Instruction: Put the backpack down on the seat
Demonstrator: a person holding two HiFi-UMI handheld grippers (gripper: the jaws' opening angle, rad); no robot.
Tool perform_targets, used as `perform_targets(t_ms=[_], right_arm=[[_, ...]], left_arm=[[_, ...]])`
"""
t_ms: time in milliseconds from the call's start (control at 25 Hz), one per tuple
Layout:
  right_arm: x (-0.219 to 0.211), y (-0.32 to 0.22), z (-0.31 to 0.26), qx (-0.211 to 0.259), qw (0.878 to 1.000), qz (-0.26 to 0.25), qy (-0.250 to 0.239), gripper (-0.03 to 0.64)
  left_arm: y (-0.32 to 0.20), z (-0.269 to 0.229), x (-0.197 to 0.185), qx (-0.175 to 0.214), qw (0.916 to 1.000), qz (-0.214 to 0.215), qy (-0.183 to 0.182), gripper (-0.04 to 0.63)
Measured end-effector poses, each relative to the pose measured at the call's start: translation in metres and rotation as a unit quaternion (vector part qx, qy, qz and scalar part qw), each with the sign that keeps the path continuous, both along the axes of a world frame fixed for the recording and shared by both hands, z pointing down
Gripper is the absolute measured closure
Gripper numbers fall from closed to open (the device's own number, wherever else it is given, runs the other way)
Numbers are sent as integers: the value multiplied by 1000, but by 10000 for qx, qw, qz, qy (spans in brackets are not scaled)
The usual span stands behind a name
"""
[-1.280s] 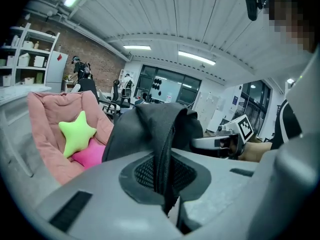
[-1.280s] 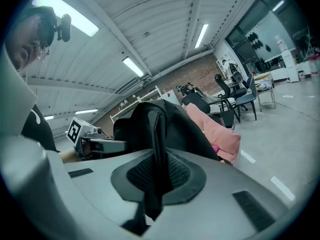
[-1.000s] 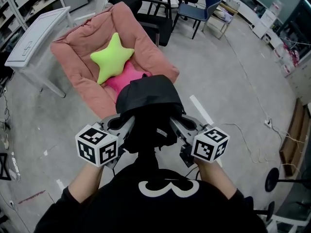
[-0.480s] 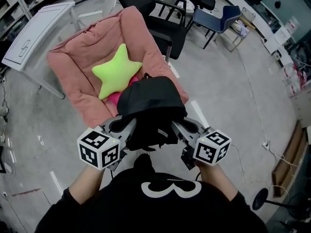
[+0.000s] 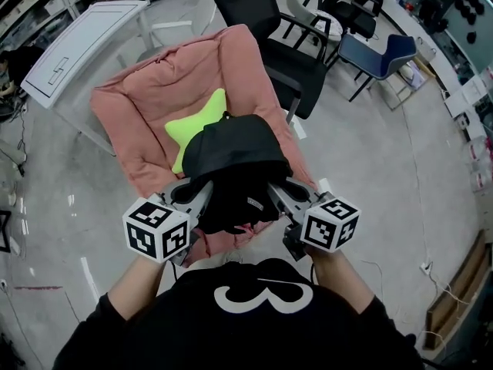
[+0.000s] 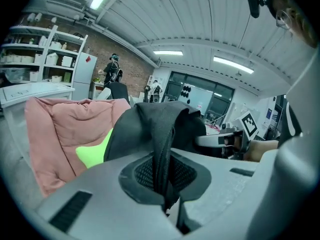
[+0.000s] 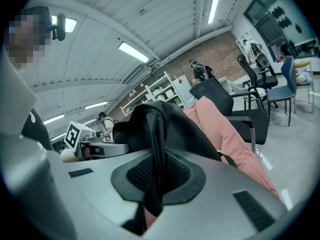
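Note:
A black backpack (image 5: 229,160) hangs between my two grippers, above the front edge of a pink cushioned seat (image 5: 146,114). My left gripper (image 5: 202,199) is shut on a fold of the backpack's black fabric (image 6: 162,149) at its left side. On the bag's right side my right gripper (image 5: 274,197) is shut on another black fold (image 7: 156,154). A lime-green star pillow (image 5: 197,128) lies on the seat, partly hidden behind the backpack. In the left gripper view the pink seat (image 6: 60,129) and star pillow (image 6: 92,151) sit beyond the bag.
A black office chair (image 5: 277,45) stands just behind the seat on the right. A white table (image 5: 85,48) is at the seat's left. A blue chair (image 5: 377,52) and more chairs stand farther back right. Grey floor (image 5: 400,191) spreads to the right.
The backpack and both grippers have moved forward over the seat's front edge. The bag now covers a pink pillow and part of the star pillow. Both grips are unchanged.

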State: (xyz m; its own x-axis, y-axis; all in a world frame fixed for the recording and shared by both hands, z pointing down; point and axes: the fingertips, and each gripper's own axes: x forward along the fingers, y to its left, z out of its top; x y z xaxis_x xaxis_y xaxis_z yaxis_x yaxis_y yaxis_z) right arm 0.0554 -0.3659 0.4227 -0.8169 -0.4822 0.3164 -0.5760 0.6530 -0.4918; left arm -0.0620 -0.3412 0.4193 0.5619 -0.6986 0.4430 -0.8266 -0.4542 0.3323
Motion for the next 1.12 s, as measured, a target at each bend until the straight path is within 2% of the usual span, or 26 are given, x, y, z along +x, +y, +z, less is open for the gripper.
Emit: perform_targets(t_ms=[320,560,760,880,1000,1120], right_arm=[[-32,-58,10,-36,9977,-677,56,589],[-46,-97,31,-237,9902,-1348,272,589],[-51,-125,54,-244,9816,-1839,452,589],[-54,-140,78,-375,9753,-2089,611,589],[-57,-150,95,-629,9717,-2219,505,589],[-60,-158,112,-687,9681,-2340,578,589]], left_arm=[[-43,10,-28,8,9961,-853,-204,583],[-74,33,-38,-197,9889,-1450,-265,583],[-102,53,-41,-260,9823,-1740,-649,583],[-114,76,-41,-458,9775,-1928,-728,583],[-122,93,-44,-584,9717,-2139,-808,583],[-127,110,-46,-703,9680,-2261,-836,583]])
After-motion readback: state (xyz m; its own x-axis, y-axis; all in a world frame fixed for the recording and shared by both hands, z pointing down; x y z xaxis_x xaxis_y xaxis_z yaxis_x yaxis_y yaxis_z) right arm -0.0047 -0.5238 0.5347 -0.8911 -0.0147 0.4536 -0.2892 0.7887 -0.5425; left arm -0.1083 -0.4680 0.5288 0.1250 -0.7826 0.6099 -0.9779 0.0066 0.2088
